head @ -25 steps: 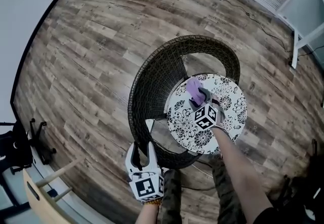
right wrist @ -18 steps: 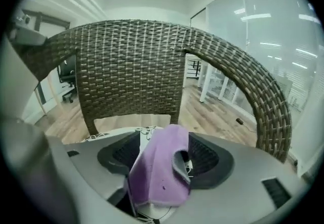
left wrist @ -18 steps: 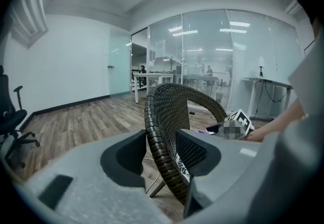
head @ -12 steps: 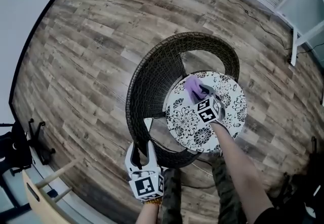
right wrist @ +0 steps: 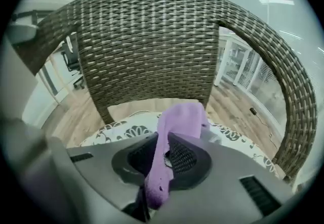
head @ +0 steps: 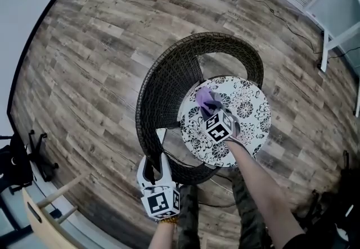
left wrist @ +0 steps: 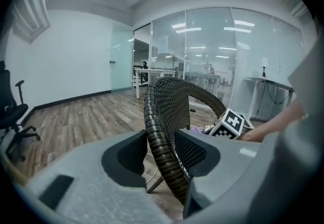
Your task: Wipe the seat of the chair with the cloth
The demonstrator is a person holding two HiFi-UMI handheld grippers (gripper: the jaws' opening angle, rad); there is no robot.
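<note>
Left gripper (head: 156,168) straddles the wicker back rim (left wrist: 158,132) of the chair, jaws closing with both pads against it. Right gripper (right wrist: 161,165) is clamped tight on the purple cloth (right wrist: 181,119), over the floral seat (head: 247,116) near its back-left edge by the backrest.

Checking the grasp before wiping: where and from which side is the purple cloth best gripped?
Pinch the cloth at its raised, bunched fold from above, fingers either side. It is limp and lifts off the seat there. The right gripper is shut on that fold.
</note>
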